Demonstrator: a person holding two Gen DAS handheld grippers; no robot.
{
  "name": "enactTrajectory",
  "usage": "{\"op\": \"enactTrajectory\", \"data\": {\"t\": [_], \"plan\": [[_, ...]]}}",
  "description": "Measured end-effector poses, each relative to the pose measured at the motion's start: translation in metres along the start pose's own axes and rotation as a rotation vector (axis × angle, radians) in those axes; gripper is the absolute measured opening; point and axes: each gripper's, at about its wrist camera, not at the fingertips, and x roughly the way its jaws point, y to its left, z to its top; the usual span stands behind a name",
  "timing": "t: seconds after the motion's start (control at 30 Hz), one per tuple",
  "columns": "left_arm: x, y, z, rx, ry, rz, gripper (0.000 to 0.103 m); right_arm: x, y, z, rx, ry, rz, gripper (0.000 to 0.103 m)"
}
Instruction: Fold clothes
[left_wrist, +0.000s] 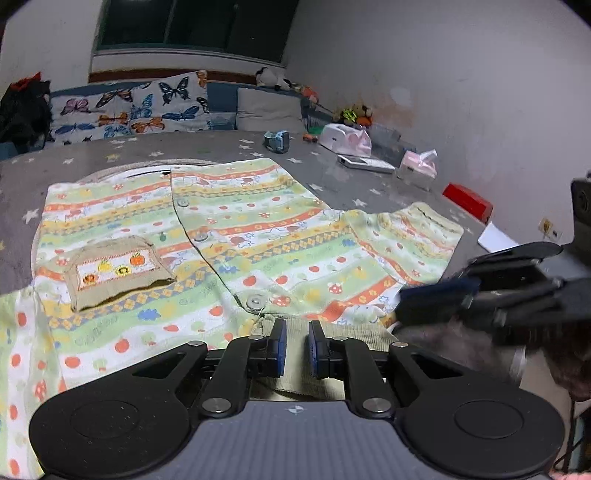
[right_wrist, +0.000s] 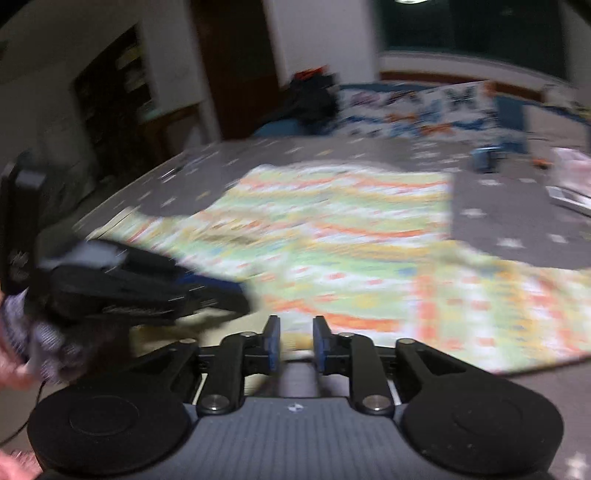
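Observation:
A child's striped, fruit-patterned jacket (left_wrist: 236, 229) lies spread flat on a grey star-print mat (left_wrist: 207, 146). It has a tan pocket (left_wrist: 114, 273) on the left and snap buttons down the middle. My left gripper (left_wrist: 296, 332) is open with nothing between its jaws, just above the tan ribbed hem (left_wrist: 295, 376) at the near edge. The right gripper (left_wrist: 472, 291) shows blurred at the jacket's right hem. In the blurred right wrist view the jacket (right_wrist: 351, 236) fills the middle, my right gripper (right_wrist: 296, 332) is open over its near edge, and the left gripper (right_wrist: 147, 284) is at left.
Butterfly pillows (left_wrist: 140, 107) and a grey cushion (left_wrist: 267, 110) line the back. A blue toy (left_wrist: 277, 141), tissue boxes (left_wrist: 417, 168), a white case (left_wrist: 345, 138) and a red box (left_wrist: 467, 201) sit at the far right of the mat. A dark bag (left_wrist: 22, 107) is at far left.

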Motion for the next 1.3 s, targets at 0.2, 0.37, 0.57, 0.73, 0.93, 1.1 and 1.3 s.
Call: {"op": "enactTrajectory", "data": {"t": [0.2, 0.37, 0.57, 0.73, 0.93, 1.1, 1.3], "plan": [[0.000, -0.004, 0.000, 0.010, -0.004, 0.017, 0.014, -0.024, -0.082, -0.003, 0.206, -0.080, -0.280, 0.021], [0.001, -0.005, 0.001, 0.000, 0.003, 0.026, 0.014, -0.033, -0.151, -0.012, 0.288, -0.118, -0.538, 0.038], [0.001, -0.006, 0.002, 0.012, 0.010, 0.037, 0.014, -0.036, -0.200, -0.022, 0.370, -0.118, -0.631, 0.043], [0.002, -0.008, 0.002, 0.015, 0.012, 0.043, 0.014, -0.033, -0.209, -0.027, 0.377, -0.115, -0.624, 0.043], [0.002, -0.009, 0.002, 0.020, 0.017, 0.050, 0.015, -0.030, -0.199, -0.021, 0.341, -0.113, -0.589, 0.009], [-0.001, -0.011, 0.003, 0.025, 0.017, 0.052, 0.019, -0.045, -0.178, -0.008, 0.325, -0.169, -0.564, 0.007], [-0.010, -0.011, 0.002, 0.024, -0.004, 0.073, 0.028, -0.074, -0.133, 0.030, 0.261, -0.261, -0.421, 0.006]]}}
